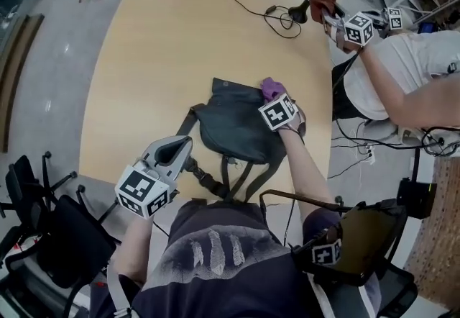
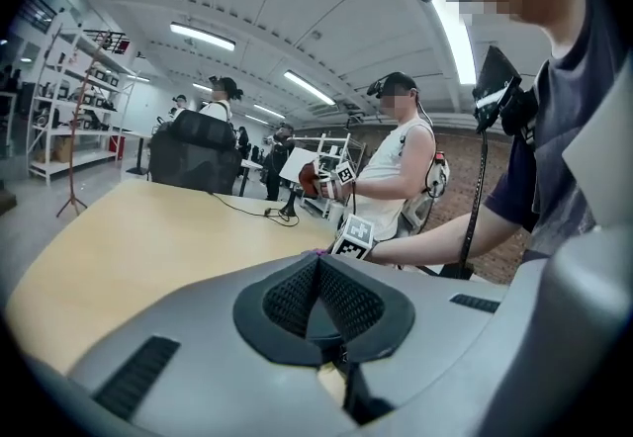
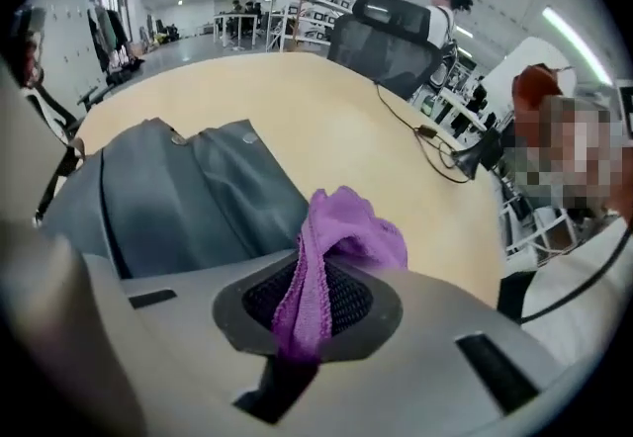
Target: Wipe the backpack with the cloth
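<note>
Your table (image 1: 158,43) is a pale wooden top with rounded corners. It stands on a grey floor (image 1: 43,79) in an open workshop with shelving (image 2: 69,99) and strip lights (image 2: 203,37) overhead. A black cable (image 1: 248,3) snakes across its far side, and a second person (image 1: 406,65) is at the far right corner. The dark grey backpack (image 1: 230,126) lies flat near your edge, its straps (image 1: 233,180) trailing toward you. Your right gripper (image 1: 274,97) is clamped on the purple cloth (image 1: 271,86), which bunches out past the jaws at the backpack's far right corner. Your left gripper (image 1: 172,152) hangs by the table's near left edge, jaws pressed together with nothing between them.
</note>
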`<action>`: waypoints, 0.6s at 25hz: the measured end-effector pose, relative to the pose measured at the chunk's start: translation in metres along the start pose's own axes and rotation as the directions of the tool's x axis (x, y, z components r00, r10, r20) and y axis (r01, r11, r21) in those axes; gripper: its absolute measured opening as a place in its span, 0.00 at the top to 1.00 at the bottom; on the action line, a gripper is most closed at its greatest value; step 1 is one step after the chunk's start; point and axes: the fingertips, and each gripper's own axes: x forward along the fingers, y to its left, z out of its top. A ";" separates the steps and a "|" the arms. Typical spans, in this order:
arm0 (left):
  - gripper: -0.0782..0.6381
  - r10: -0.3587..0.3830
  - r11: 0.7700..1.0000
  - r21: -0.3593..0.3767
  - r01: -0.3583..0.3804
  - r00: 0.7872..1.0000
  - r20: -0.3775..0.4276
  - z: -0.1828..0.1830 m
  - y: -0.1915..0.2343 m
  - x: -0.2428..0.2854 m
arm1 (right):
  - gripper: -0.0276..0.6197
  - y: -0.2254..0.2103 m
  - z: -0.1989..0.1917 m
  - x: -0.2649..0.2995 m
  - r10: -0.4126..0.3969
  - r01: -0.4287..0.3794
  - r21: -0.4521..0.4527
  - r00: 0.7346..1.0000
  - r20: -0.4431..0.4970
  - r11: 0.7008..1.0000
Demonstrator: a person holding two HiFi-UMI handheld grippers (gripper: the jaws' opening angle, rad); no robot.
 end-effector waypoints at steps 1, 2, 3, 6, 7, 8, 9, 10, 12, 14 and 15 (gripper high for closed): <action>0.88 0.014 1.000 -0.013 -0.013 1.000 0.011 0.001 0.003 -0.006 | 0.91 0.010 0.007 0.005 0.021 -0.021 0.020 1.000 0.006 1.000; 0.88 0.027 0.999 -0.023 -0.026 0.999 0.020 0.002 0.007 -0.012 | 0.91 0.017 0.014 0.008 0.031 -0.031 0.034 0.999 0.009 0.999; 0.88 0.039 0.999 -0.031 -0.038 0.999 0.026 0.003 0.010 -0.017 | 0.91 0.021 0.021 0.010 0.038 -0.039 0.042 0.999 0.012 0.998; 0.88 0.072 0.996 -0.061 -0.070 0.997 0.024 -0.003 0.019 -0.028 | 0.91 0.034 0.041 0.018 0.098 -0.100 0.076 0.995 0.034 0.992; 0.88 0.082 0.994 -0.072 -0.081 0.996 0.020 -0.007 0.021 -0.031 | 0.91 0.040 0.048 0.020 0.120 -0.123 0.085 0.992 0.042 0.989; 0.88 0.091 0.993 -0.080 -0.090 0.996 0.016 -0.010 0.022 -0.034 | 0.91 0.047 0.054 0.020 0.139 -0.142 0.083 0.989 0.048 0.986; 0.88 0.098 0.992 -0.085 -0.097 0.995 0.014 -0.014 0.022 -0.036 | 0.91 0.054 0.060 0.021 0.156 -0.160 0.078 0.986 0.055 0.984; 0.88 0.104 0.991 -0.087 -0.102 0.994 0.013 -0.016 0.022 -0.039 | 0.91 0.062 0.066 0.022 0.177 -0.181 0.078 0.982 0.063 0.980; 0.88 0.114 0.990 -0.083 -0.113 0.993 0.014 -0.019 0.024 -0.044 | 0.91 0.081 0.079 0.025 0.227 -0.234 0.082 0.970 0.090 0.969; 0.88 0.125 0.989 -0.076 -0.123 0.992 0.020 -0.018 0.027 -0.048 | 0.91 0.099 0.096 0.025 0.270 -0.279 0.064 0.955 0.121 0.958; 0.88 0.129 0.989 -0.076 -0.126 0.991 0.023 -0.017 0.028 -0.050 | 0.91 0.106 0.103 0.024 0.288 -0.296 0.050 0.949 0.130 0.954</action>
